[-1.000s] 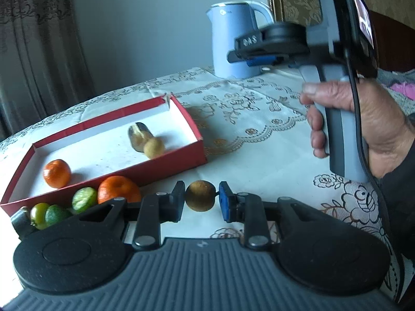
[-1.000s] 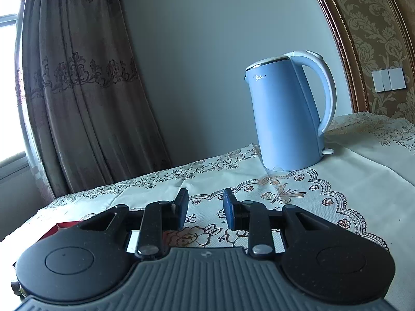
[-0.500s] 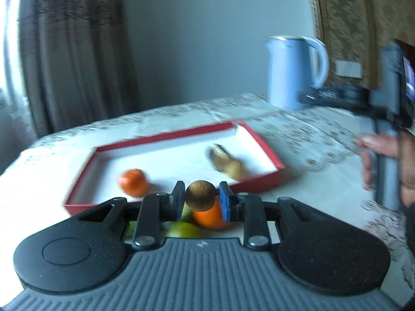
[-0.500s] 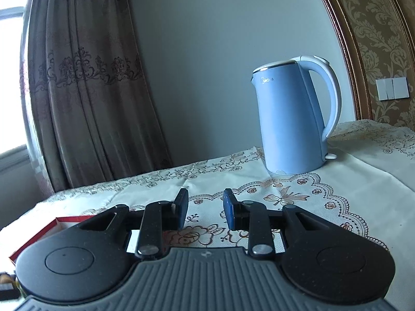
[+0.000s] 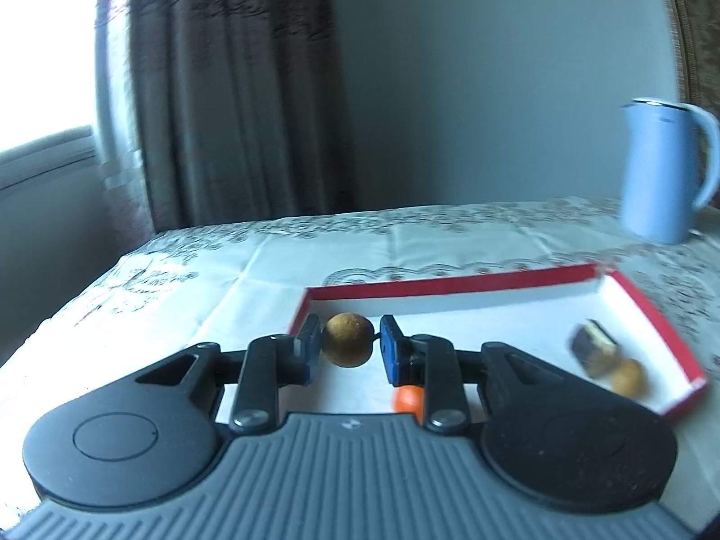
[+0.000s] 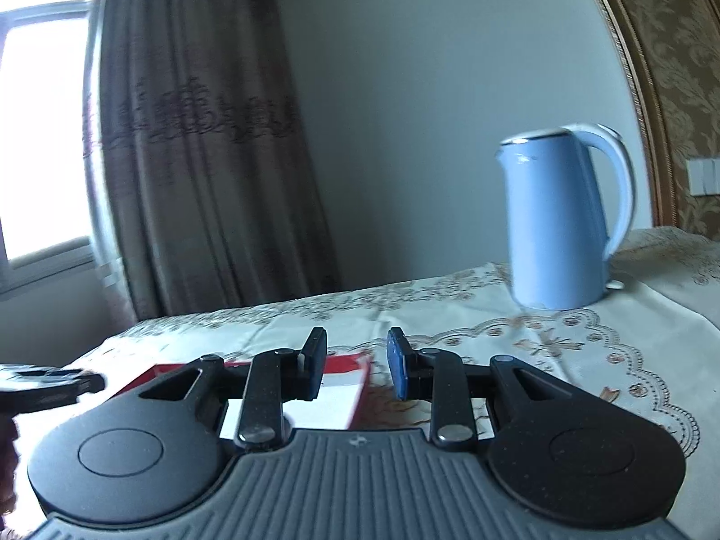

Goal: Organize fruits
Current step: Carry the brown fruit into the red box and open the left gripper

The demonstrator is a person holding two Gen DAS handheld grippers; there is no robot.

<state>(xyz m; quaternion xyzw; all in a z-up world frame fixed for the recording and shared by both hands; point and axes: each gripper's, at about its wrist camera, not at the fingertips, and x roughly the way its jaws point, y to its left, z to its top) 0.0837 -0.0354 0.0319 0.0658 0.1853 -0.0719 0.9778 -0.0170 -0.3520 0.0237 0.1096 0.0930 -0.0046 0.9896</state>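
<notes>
My left gripper is shut on a small round brown fruit, held above the near left corner of the red box with its white floor. In the box lie an orange fruit half hidden behind my right finger, a dark cut fruit and a small brown fruit at the right end. My right gripper is drawn in with nothing between its pads, hovering near a corner of the red box. Part of the left gripper's body shows at the far left.
A blue kettle stands at the back right on the patterned tablecloth. A brown curtain and a window lie beyond the table's far left edge.
My left gripper has swung left and risen a little with the brown fruit, from the cloth in front of the box to over its left end. The right gripper turned slightly left; the box corner came into view.
</notes>
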